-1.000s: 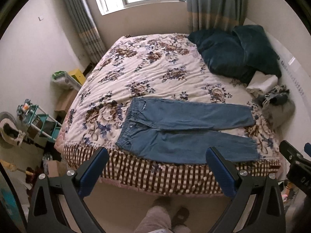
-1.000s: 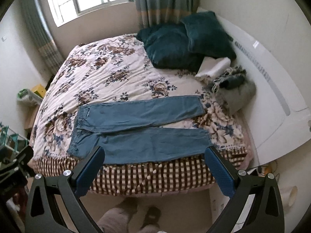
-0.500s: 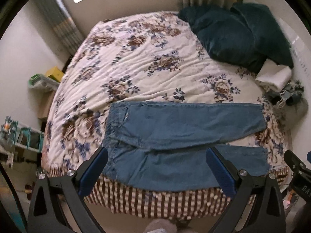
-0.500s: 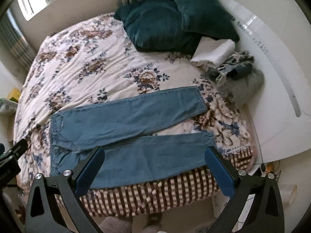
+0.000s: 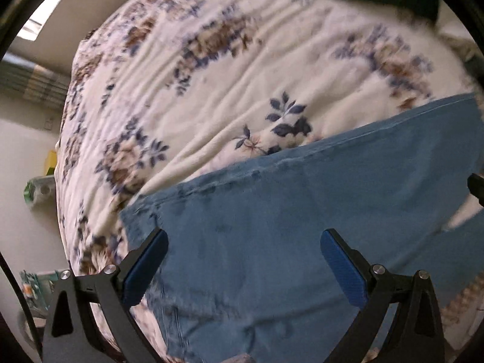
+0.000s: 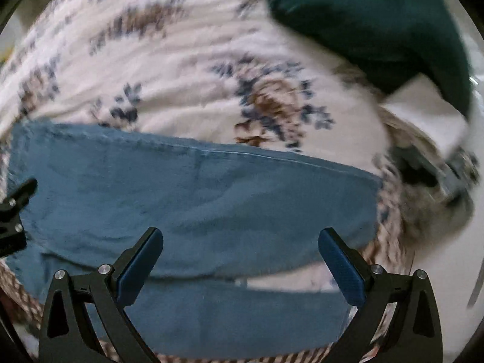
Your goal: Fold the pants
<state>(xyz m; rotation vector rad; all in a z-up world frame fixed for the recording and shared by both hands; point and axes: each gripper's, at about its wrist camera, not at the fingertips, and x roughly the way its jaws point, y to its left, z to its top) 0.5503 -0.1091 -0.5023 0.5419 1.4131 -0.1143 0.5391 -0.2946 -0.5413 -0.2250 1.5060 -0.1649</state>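
Note:
Blue jeans (image 5: 287,227) lie flat across the near part of the bed, waist to the left and both legs running right. My left gripper (image 5: 243,260) hangs open just above the waist and upper-leg end, nothing between its blue pads. In the right wrist view the two jean legs (image 6: 211,199) lie side by side with a pale gap near the cuffs. My right gripper (image 6: 240,258) hovers open over the cuff end, touching nothing. Both views are motion-blurred.
The floral bedspread (image 5: 227,69) stretches beyond the jeans. Dark teal pillows (image 6: 372,21) lie at the far right, with a white folded cloth (image 6: 423,106) and a grey bundle of clothes (image 6: 429,193) beside them. A checked blanket edge (image 6: 18,290) hangs off the bed's near side.
Both grippers have swept forward and down toward the bed, so the jeans now fill the lower view. Both stayed open. The jeans have not moved.

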